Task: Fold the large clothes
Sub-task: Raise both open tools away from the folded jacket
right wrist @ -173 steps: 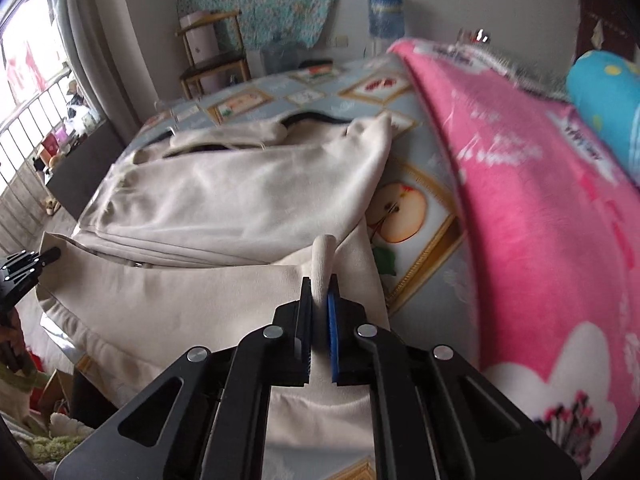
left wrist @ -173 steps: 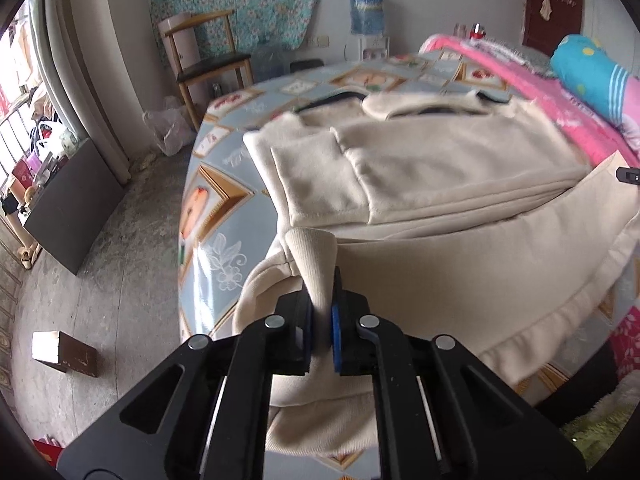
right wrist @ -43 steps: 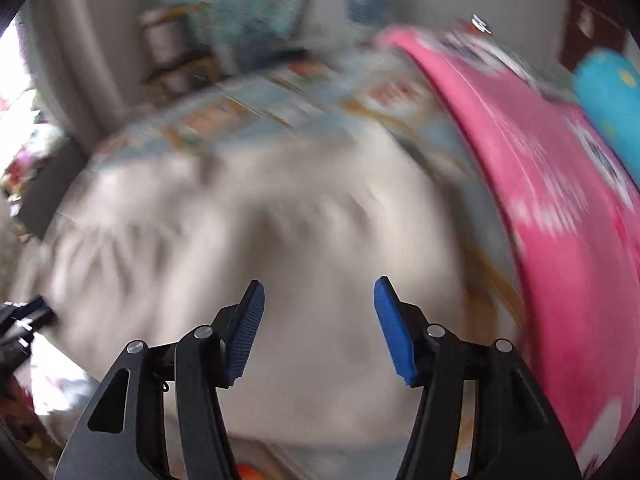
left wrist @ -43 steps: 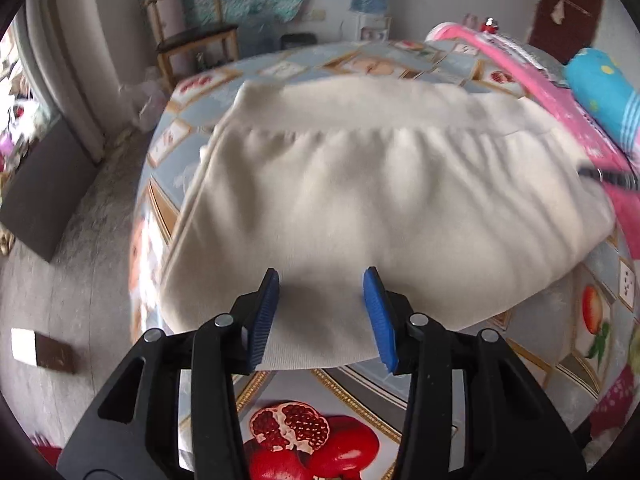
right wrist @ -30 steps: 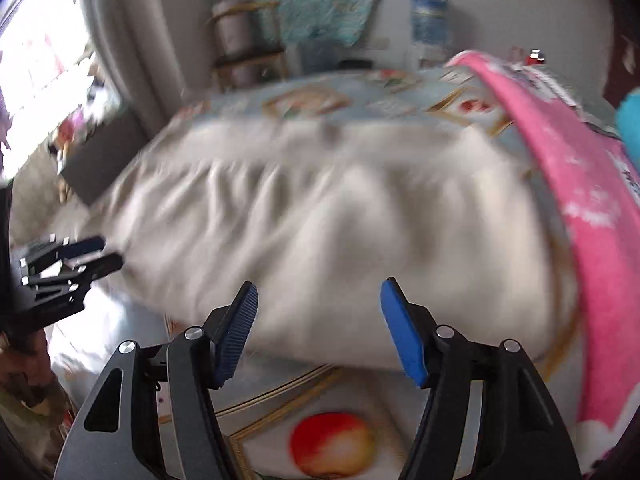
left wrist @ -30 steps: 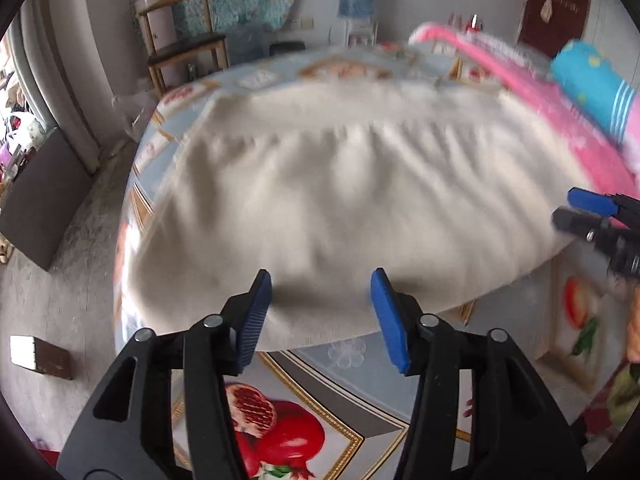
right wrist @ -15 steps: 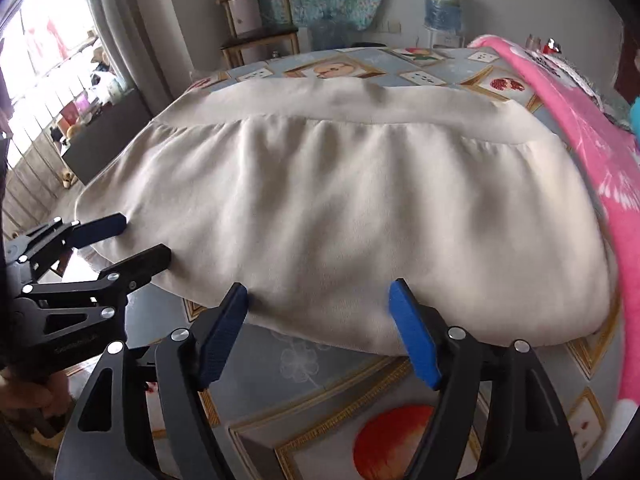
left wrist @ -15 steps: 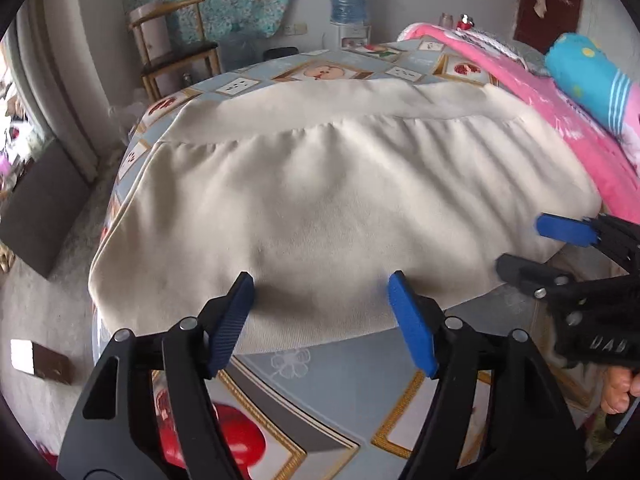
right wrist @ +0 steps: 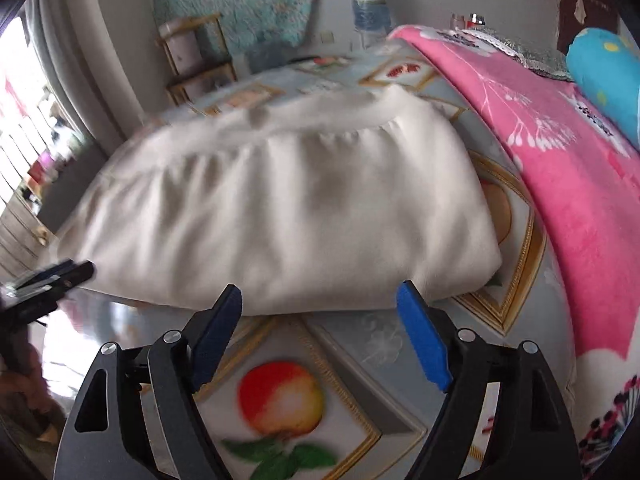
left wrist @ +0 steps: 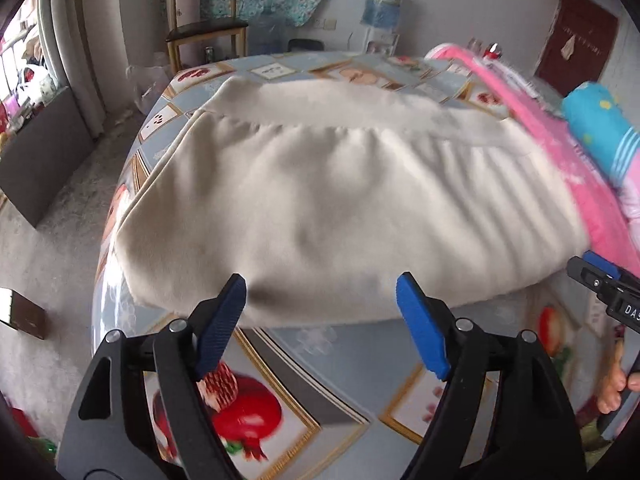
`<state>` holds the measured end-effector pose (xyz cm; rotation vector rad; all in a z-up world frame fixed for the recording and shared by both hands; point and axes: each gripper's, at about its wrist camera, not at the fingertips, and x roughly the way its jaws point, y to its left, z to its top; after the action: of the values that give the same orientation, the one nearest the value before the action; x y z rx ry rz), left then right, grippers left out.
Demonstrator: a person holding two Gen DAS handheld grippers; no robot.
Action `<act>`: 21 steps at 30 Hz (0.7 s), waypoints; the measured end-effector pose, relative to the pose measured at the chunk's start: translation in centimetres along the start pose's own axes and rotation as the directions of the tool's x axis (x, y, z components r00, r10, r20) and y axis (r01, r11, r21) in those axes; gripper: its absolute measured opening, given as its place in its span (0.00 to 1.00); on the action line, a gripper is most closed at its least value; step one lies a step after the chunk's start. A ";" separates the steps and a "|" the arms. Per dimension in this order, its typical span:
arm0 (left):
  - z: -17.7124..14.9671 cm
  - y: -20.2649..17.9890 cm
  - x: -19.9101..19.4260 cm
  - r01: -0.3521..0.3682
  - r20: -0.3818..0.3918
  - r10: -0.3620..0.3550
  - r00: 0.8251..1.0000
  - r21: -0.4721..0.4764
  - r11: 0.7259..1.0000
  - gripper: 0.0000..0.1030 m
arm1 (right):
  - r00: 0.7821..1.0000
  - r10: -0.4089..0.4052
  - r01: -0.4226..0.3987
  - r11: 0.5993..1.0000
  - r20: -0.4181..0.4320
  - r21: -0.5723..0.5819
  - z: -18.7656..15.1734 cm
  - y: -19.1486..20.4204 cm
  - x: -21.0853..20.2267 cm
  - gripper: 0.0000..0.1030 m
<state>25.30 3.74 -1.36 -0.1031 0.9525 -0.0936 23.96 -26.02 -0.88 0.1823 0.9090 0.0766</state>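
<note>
A cream garment (left wrist: 340,208) (right wrist: 288,216) lies folded over in a broad rectangle on the fruit-patterned tablecloth (left wrist: 332,364) (right wrist: 360,344). My left gripper (left wrist: 322,300) hovers just in front of its near fold, jaws opening, nothing between them. My right gripper (right wrist: 320,304) hangs before the near fold towards its right corner, jaws likewise opening and empty. Each gripper shows at the edge of the other's view: the right gripper (left wrist: 600,276) and the left gripper (right wrist: 52,276), both blurred.
A pink blanket (right wrist: 560,152) (left wrist: 580,160) borders the garment on the right, with a blue pillow (left wrist: 600,128) (right wrist: 608,72) beyond. A wooden chair (left wrist: 204,28), a water bottle (left wrist: 382,0) and the floor (left wrist: 48,240) lie left and behind.
Both grippers held the garment's hem several seconds ago; it has since been folded over and let go. Over the last second both jaws widened and the right gripper drew back and to the right.
</note>
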 end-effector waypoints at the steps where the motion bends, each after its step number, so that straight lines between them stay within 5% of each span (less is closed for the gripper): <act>1: -0.4 -0.2 -0.7 0.003 0.009 -0.003 1.000 0.003 1.000 0.72 | 1.000 0.009 -0.009 1.000 0.014 0.001 -0.1 0.0 -0.9 0.76; 7: -2.1 -1.7 -6.1 0.018 0.097 -0.019 0.995 0.017 1.000 0.88 | 0.998 0.023 -0.021 0.999 0.057 -0.033 -1.4 1.3 -5.4 0.90; 17: -2.7 -6.2 -10.1 -0.193 0.192 0.178 0.965 0.063 0.979 0.92 | 0.997 -0.050 0.057 0.992 0.064 -0.109 -2.7 5.2 -7.0 0.94; 21: -2.4 -6.3 -10.5 -0.217 0.202 0.205 0.958 0.036 0.976 0.92 | 0.989 -0.103 0.114 0.987 0.103 -0.110 -2.2 6.1 -7.8 0.94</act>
<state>17.07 -1.32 6.53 0.0428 0.7572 0.0858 17.54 -20.84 5.00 0.0279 0.8132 0.0191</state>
